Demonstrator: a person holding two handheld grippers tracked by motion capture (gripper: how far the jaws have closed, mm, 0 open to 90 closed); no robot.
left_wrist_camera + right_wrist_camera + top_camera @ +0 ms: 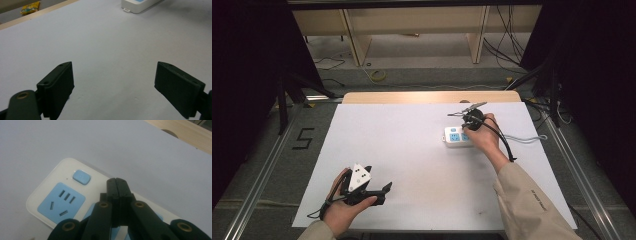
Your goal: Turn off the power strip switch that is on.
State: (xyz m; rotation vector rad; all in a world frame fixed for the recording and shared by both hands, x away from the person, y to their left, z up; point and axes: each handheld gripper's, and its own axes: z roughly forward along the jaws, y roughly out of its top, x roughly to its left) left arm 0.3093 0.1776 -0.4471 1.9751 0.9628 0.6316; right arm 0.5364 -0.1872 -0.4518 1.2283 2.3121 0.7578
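Nearest the person, the left gripper [379, 192] rests low at the near left of the counter [412, 150], its jaws spread wide with nothing but bare white surface between them in the left gripper view. Its hand [343, 210] lies on the counter edge, well apart from the work.

Farther out, at the right of centre, the right gripper [118, 185] hangs over the power strip [456, 136], its jaws pressed together into a single blunt tip and pinching nothing. In the right gripper view this tip sits just above the strip's white top, beside the blue switch [81, 177] and past the blue socket [61, 202]. The judged step is a press on the switch with the closed tip.

The power strip lies flat, face up, its long axis running left to right across the counter in the high view. The switch end points toward the counter's left; its grey cord [524, 138] leaves the opposite end toward the right edge.

Risks, as judged: the tip stands off to one side of the switch, so a straight push may land on the white casing. A slanted push may slide the light strip along the smooth counter, since nothing braces it. The tip may also slip into a socket slot.

Beyond the counter lie a wooden strip and a floor with cables.
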